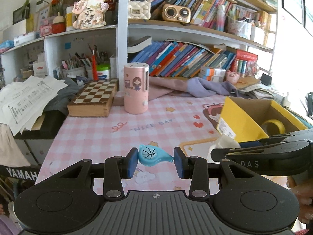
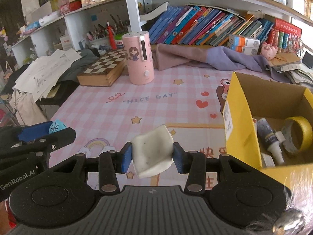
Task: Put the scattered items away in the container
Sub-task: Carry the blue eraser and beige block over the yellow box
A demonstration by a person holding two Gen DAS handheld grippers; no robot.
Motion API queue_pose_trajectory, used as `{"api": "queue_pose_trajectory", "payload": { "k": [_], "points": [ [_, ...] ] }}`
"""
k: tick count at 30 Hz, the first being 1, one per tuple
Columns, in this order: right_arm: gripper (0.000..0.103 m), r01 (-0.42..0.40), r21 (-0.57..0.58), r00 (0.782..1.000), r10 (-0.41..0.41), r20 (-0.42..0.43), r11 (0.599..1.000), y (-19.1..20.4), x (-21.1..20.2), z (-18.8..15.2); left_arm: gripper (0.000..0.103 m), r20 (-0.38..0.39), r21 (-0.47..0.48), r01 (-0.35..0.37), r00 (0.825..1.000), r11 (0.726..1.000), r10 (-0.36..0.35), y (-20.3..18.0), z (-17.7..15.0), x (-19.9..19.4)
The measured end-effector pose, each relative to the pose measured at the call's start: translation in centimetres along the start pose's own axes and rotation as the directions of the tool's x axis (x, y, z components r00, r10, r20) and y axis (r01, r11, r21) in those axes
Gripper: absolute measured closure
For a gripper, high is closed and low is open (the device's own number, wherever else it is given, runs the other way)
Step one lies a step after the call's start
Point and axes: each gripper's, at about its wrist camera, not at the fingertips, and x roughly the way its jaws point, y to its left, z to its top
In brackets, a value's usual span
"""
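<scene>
Two close wrist views, shared pink desk mat (image 1: pixel 101 129)

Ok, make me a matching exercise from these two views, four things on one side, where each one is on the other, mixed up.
Things:
1. blue whistle with a basketball print
2. white squashed eraser
3. yellow roll of tape
4. pink cylinder with a cartoon girl

Places:
A. lying inside the yellow cardboard box
B. standing on the pink checked mat beside the wooden chessboard case
C. between the fingers of the left gripper
D. between the fingers of the right gripper

Pairs: 1-C, 2-D, 3-A, 4-B
</scene>
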Motion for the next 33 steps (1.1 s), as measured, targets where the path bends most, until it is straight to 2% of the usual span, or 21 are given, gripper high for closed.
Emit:
{"api": "queue_pose_trajectory", "payload": {
  "k": [18, 25, 33],
  "points": [
    [0.062, 0.029, 0.03, 0.999, -0.03, 0.023, 0.999, -0.1, -7.0, -6.0, 0.065, 0.012, 0.046, 0.072, 0.997, 0.996, -0.072, -2.4, -3.6, -6.2],
    [0.062, 0.06, 0.062, 0.998, -0.061, 0.023, 0.996, -0.5, -8.5, -7.3, 0.065, 0.006, 0.071, 0.113, 0.994, 0.991, -0.113, -3.4, -4.0, -6.7],
    [0.062, 0.135, 0.124, 0.991, -0.136, 0.001, 0.983, -2.5, -10.1, -8.9, 0.065, -0.023, 0.108, 0.2, 0.98, 0.974, -0.199, -5.5, -4.3, -6.0]
  ]
}}
